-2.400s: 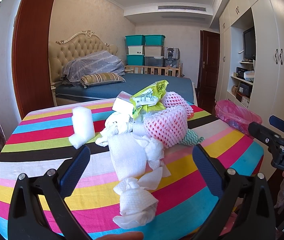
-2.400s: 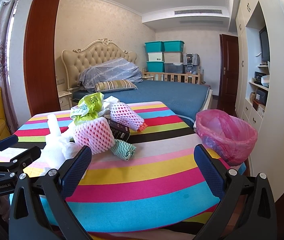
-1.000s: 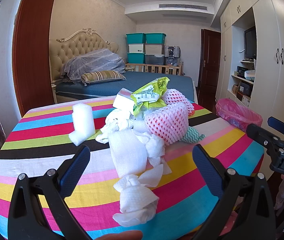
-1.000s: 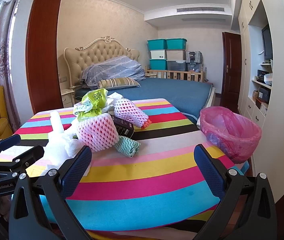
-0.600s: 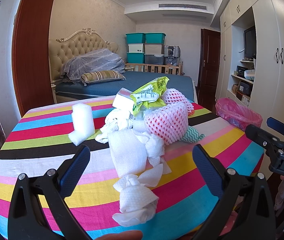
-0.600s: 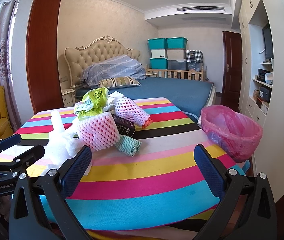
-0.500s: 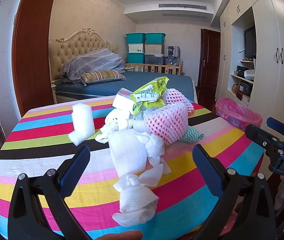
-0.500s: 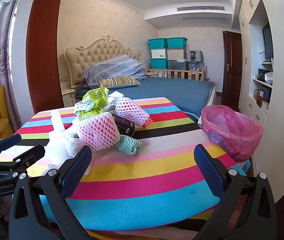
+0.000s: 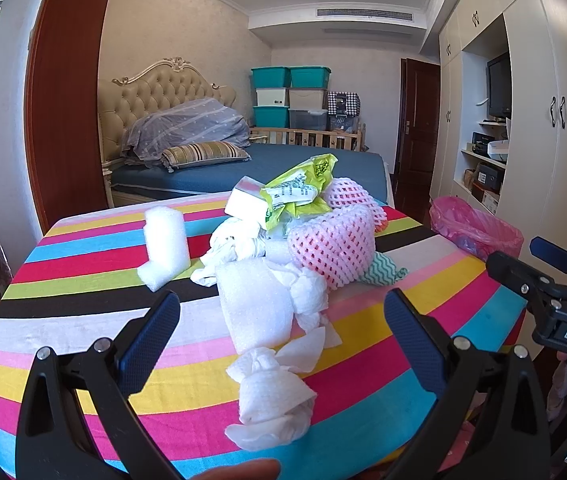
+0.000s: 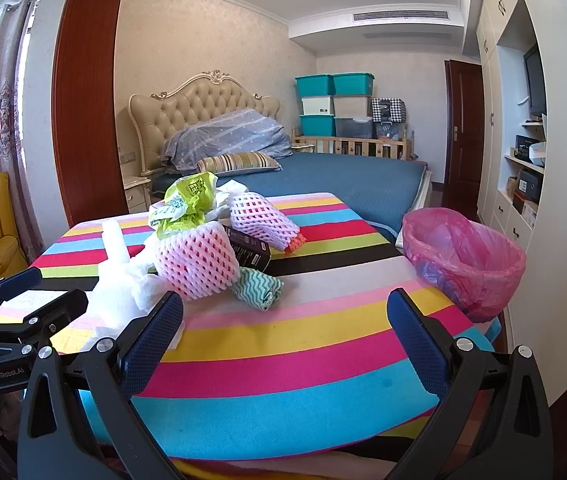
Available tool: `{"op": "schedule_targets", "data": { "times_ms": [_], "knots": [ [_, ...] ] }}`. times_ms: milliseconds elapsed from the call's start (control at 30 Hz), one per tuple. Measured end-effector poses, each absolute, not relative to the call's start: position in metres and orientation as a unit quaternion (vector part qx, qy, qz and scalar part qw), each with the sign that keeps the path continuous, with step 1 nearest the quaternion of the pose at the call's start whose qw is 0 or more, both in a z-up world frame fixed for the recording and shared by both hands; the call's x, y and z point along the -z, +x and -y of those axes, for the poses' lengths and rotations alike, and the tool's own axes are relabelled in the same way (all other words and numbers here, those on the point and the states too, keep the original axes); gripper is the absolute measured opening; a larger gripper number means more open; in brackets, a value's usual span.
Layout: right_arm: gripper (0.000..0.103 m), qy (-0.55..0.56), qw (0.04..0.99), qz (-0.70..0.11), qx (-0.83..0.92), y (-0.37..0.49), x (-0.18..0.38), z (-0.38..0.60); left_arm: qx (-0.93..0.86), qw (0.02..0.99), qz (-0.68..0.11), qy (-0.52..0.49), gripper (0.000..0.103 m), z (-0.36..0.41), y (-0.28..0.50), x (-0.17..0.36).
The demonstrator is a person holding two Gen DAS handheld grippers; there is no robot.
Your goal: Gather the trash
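A heap of trash sits at centre frame on the table (image 9: 63, 288): the crumpled tissue (image 9: 269, 404) lowest, the foam sheet (image 9: 255, 312) above it, the foam net (image 9: 331, 246) to the upper right, the plastic bag (image 9: 299, 190) on top. A foam block (image 9: 163, 248) stands left. The bin (image 10: 463, 256) sits beyond the table's right edge.

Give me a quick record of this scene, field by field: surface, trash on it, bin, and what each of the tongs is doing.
surface: striped tablecloth
trash pile: pink foam net, second foam net, green wrapper, black box, teal wavy cloth, crumpled tissue, white foam block
bin: pink-lined bin, beside the table's right edge
left tongs: open, empty, facing the tissue
right tongs: open, empty
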State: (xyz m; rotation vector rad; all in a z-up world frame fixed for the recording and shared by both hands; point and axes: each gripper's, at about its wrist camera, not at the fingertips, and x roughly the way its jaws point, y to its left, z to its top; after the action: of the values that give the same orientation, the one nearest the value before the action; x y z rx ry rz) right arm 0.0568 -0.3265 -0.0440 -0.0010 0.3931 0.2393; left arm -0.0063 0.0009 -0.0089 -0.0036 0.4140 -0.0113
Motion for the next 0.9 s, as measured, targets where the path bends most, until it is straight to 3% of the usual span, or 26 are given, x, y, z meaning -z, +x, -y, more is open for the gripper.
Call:
{"op": "schedule_targets", "data": {
  "times_ms": [667,900],
  "knots": [
    [0.096,0.007,0.964,-0.229,-0.133,0.072,0.063,0.325,-0.029,0.959,-0.267,-0.095,0.098,-0.056,0.002,0.027],
    [0.096,-0.005,0.961,-0.235,-0.148,0.083,0.069,0.316,0.035,0.95,-0.31,0.016,0.098,-0.047,0.012,0.032]
  ]
}}
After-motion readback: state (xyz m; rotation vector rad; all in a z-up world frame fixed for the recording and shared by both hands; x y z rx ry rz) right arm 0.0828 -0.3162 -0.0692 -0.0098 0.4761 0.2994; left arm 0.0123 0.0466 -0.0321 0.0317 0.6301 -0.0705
